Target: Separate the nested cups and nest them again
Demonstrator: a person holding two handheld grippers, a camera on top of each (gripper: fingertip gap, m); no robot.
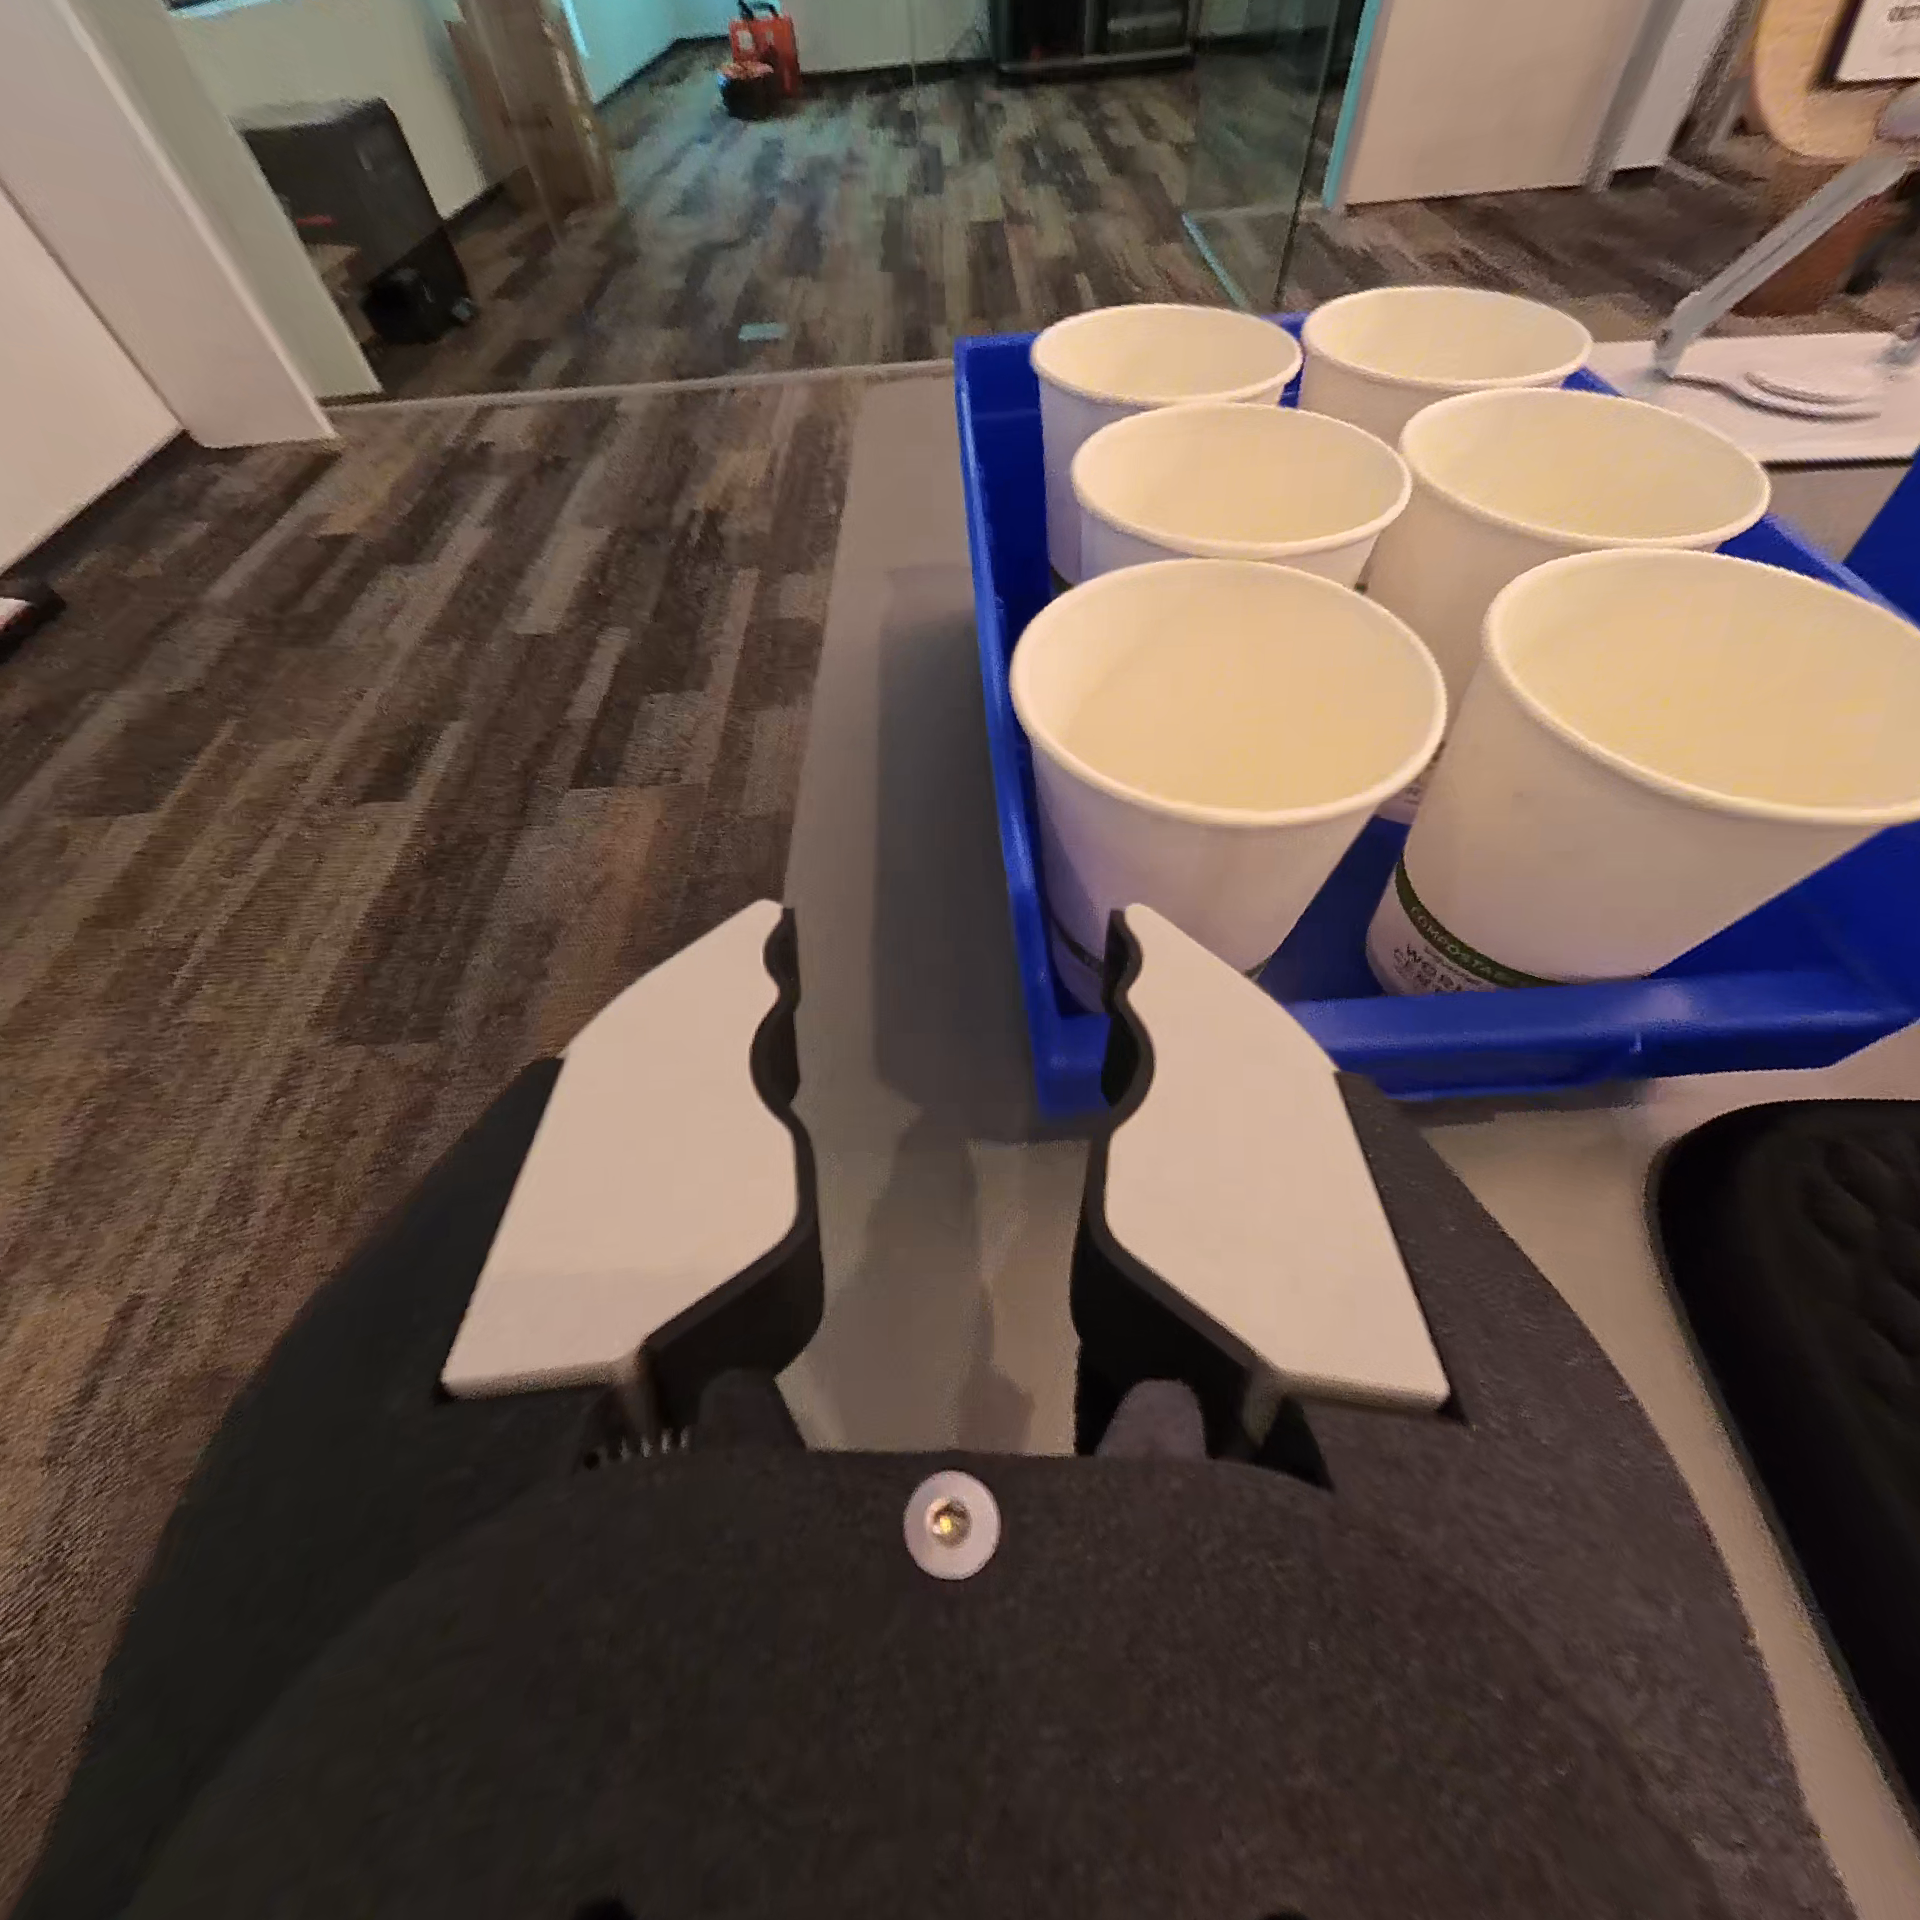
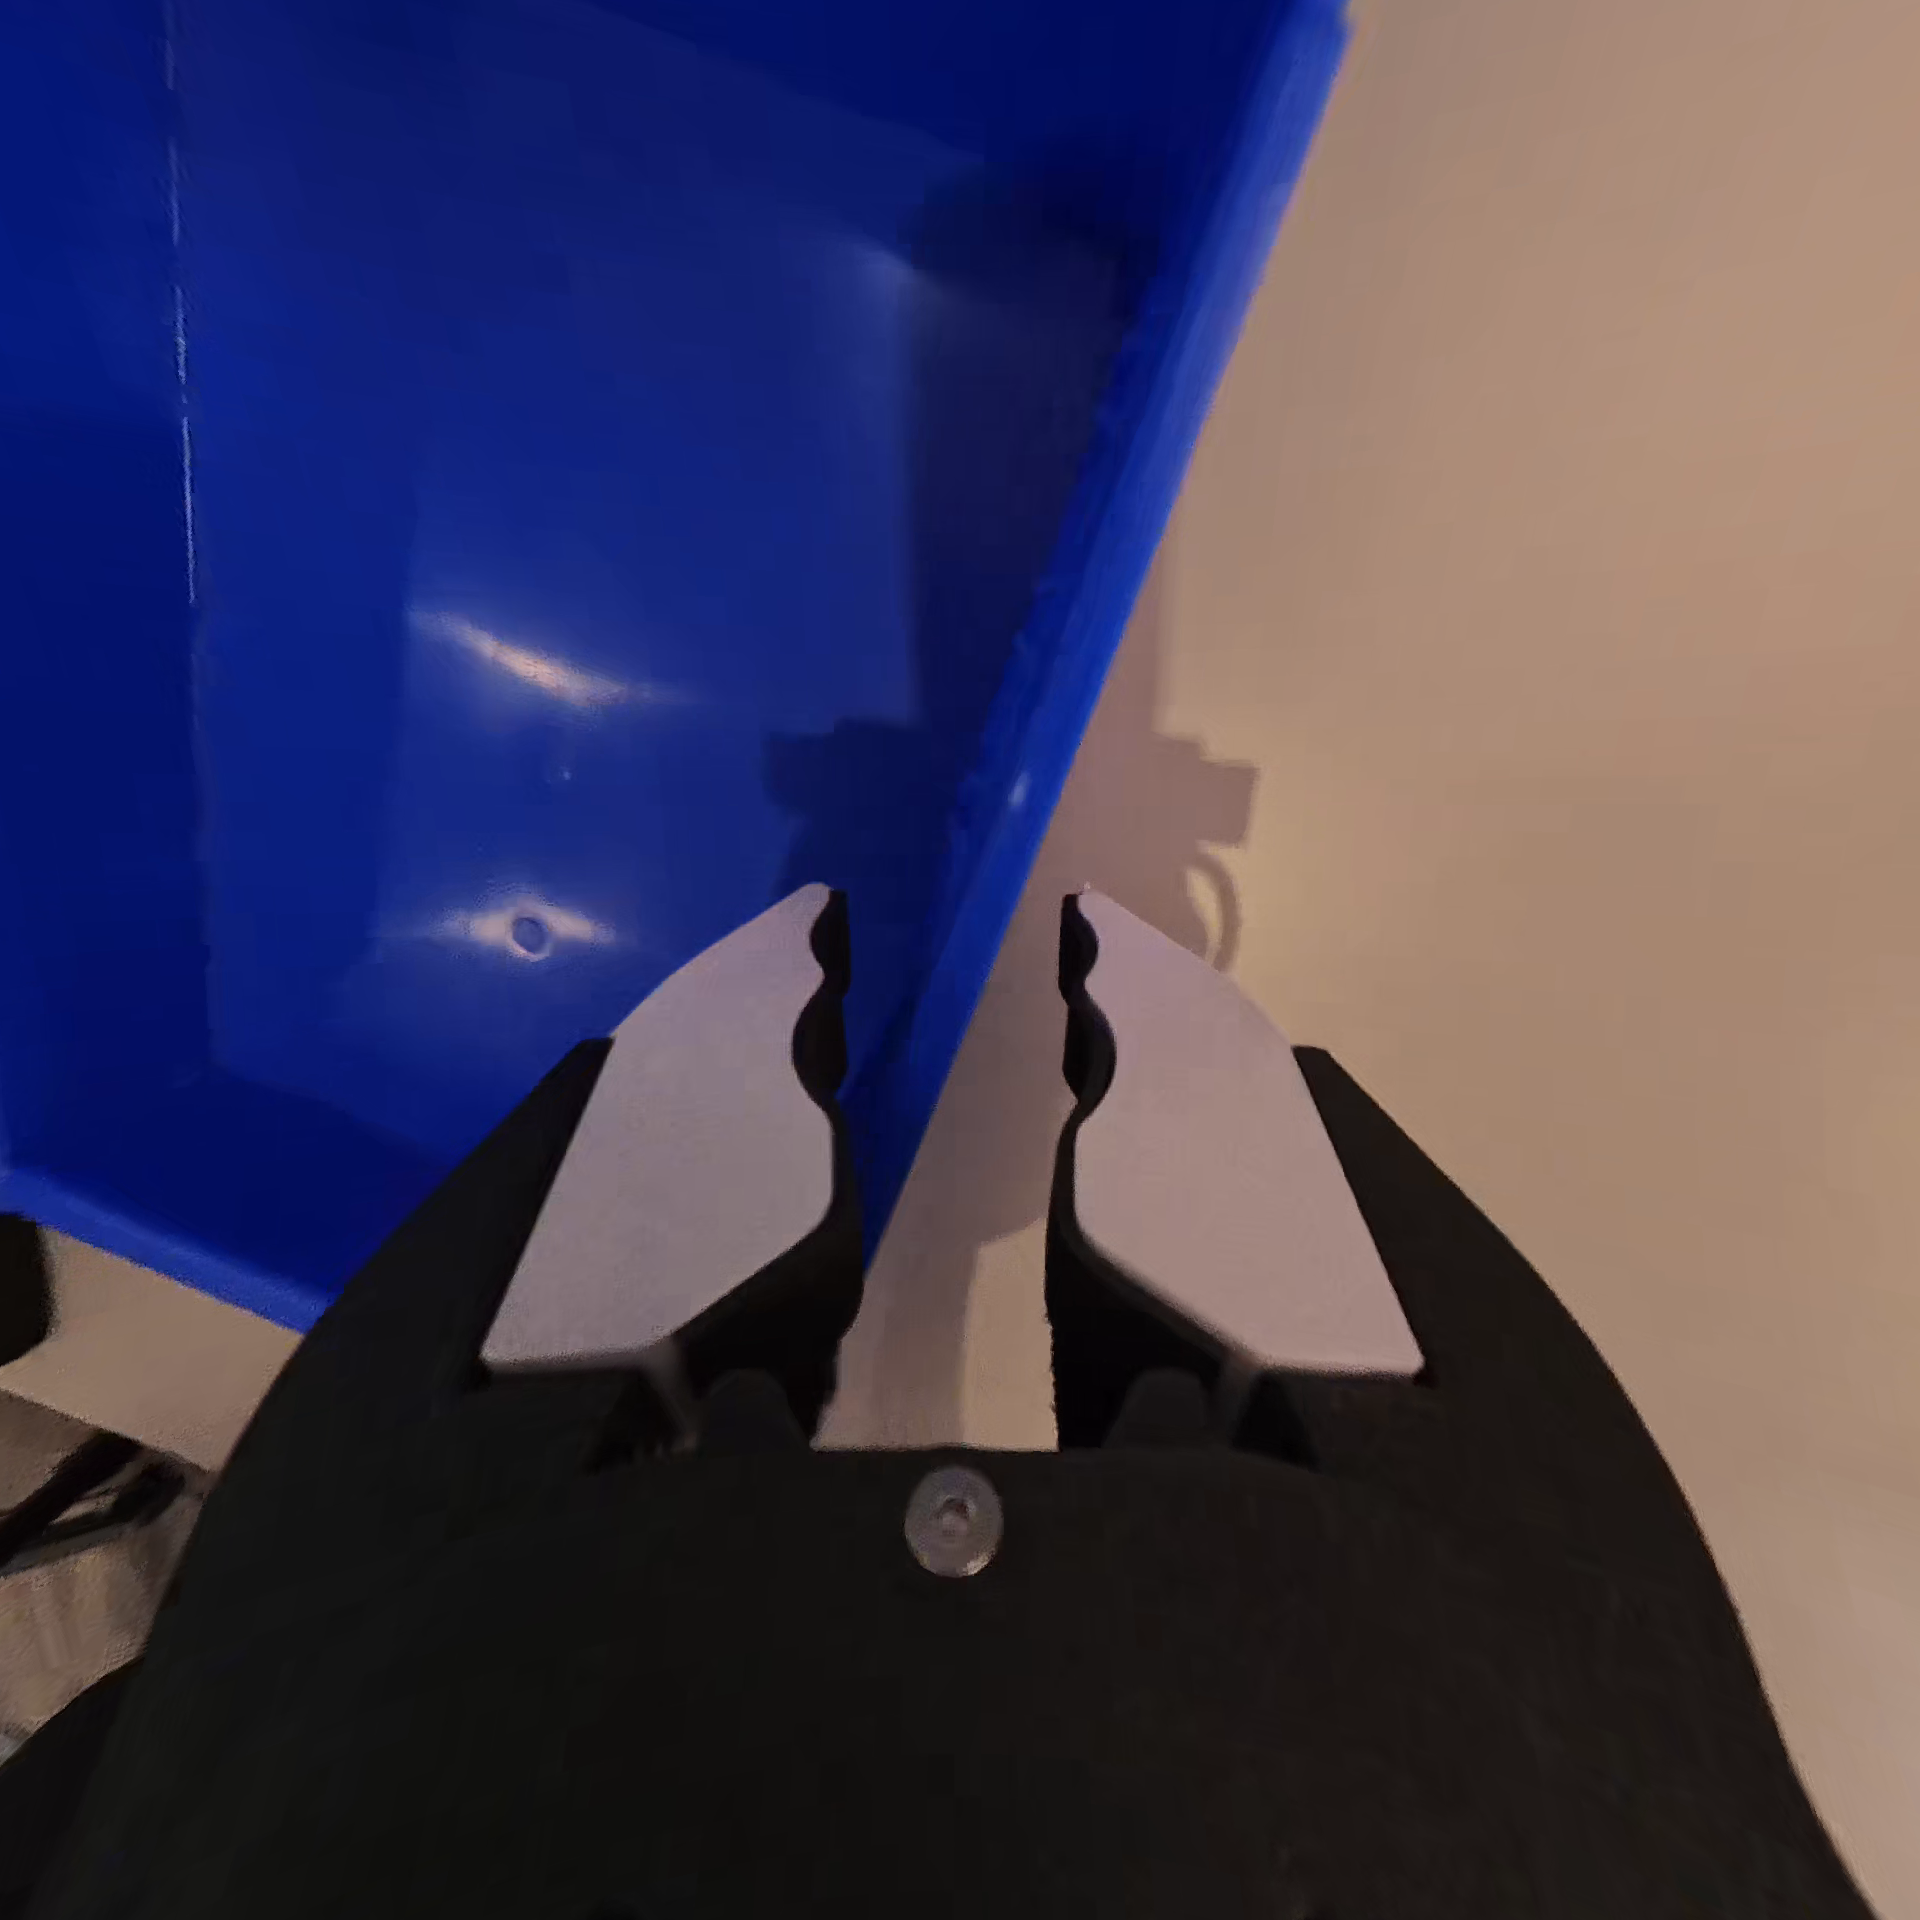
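Several white paper cups stand upright and side by side in a blue tray [image 1: 1558, 1023] on a grey table in the left wrist view. The nearest cup [image 1: 1226, 707] is just ahead and to the right of my left gripper [image 1: 953, 920]. That gripper is open and empty, over the table by the tray's near left corner. In the right wrist view my right gripper [image 2: 954, 899] is open and empty. Its left finger is over the bare inside of a blue bin [image 2: 520, 520] and its right finger over the tabletop. The bin's rim runs between them. No cups show in this view.
The grey table [image 1: 894, 831] ends close to the left of my left gripper, with carpet floor [image 1: 364, 779] beyond. A black mesh chair back [image 1: 1808, 1299] is at the near right. White plates [image 1: 1808, 390] lie at the far right. A beige tabletop [image 2: 1558, 623] lies right of the bin.
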